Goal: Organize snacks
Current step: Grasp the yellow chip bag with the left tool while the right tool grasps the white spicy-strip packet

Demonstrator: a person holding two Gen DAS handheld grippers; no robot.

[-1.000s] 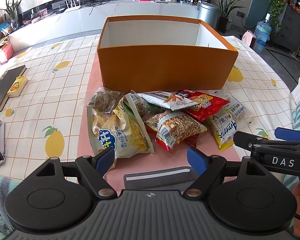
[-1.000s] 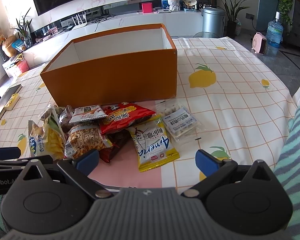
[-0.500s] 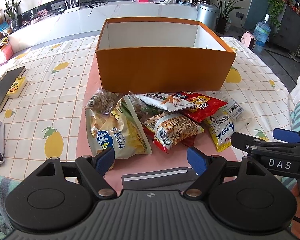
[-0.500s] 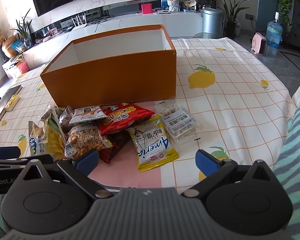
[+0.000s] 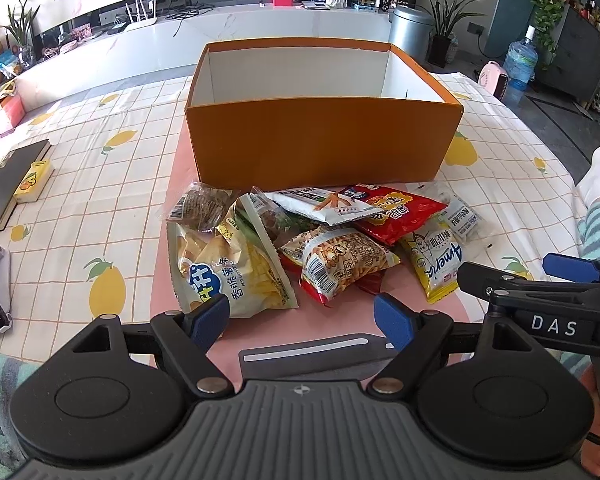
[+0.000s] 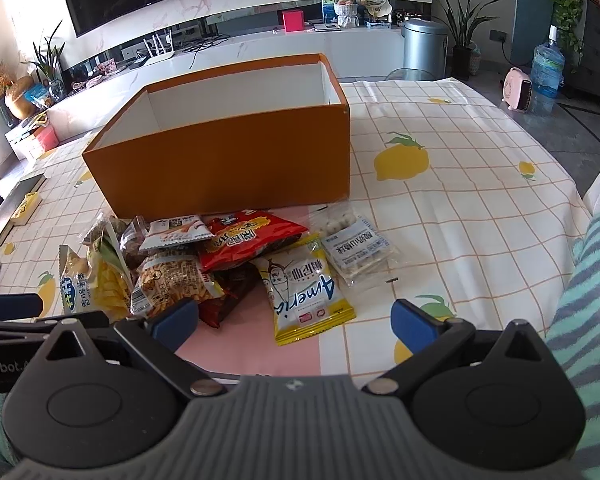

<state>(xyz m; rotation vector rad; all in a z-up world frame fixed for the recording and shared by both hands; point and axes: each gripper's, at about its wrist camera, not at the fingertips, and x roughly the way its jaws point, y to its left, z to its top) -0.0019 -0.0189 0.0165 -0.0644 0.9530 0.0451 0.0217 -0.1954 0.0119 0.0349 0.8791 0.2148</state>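
**Entry: loose snack pile before an empty box, hazards noted**

We hold the left gripper (image 5: 302, 316) at the lower centre of its view, blue-tipped fingers spread wide and empty. The right gripper (image 6: 294, 322) sits likewise at the lower centre of its own view, wide and empty.

Stock: a heap of crinkly foil and plastic snack packets (image 5: 320, 240) at mid-frame, lying just in front of the open orange cardboard box with white lining (image 5: 324, 140), which appears empty. The large yellow potato-chip bag (image 5: 228, 268) lies nearest our left fingers; the yellow flat sachet with blue lettering (image 6: 304, 288) nearest our right.

Risks, as we judge them:
- Packets overlap, so pinching one may drag its neighbours off the pink mat (image 5: 260, 328).
- Slick, air-filled bags may slip or crush under a hard squeeze.
- The box wall is tall; a low carry could catch its rim and shove it back across the lemon-print checked tablecloth (image 6: 460, 200).
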